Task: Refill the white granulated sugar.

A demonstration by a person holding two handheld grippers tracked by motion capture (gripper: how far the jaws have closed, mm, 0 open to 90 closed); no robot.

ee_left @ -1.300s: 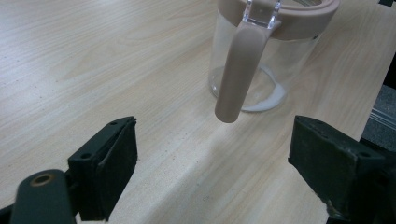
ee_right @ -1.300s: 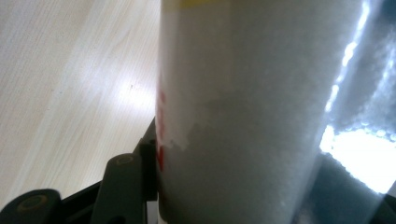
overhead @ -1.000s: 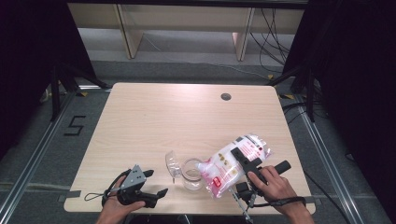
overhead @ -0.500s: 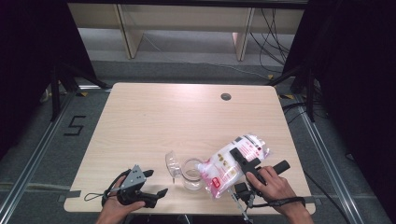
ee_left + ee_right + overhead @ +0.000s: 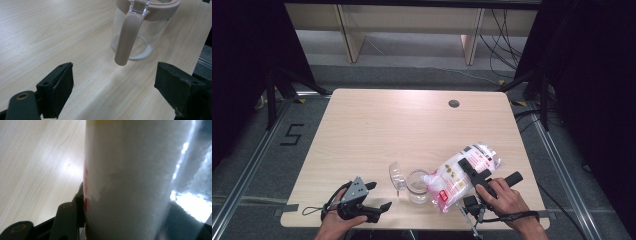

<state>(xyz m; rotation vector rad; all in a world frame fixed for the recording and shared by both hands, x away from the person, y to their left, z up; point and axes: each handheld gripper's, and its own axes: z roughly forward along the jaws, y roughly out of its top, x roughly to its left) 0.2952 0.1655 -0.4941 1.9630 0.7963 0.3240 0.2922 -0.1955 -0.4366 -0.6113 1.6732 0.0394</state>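
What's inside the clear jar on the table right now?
The jar has a thin layer of white powder along its bottom edge and is otherwise see-through. The bag, clamped in the right gripper, leans over its mouth, hiding whether anything is pouring in.

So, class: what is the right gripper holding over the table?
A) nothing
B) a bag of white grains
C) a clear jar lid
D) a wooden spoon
B: the right gripper is clamped on the bag of white grains, tipped toward the open glass jar.
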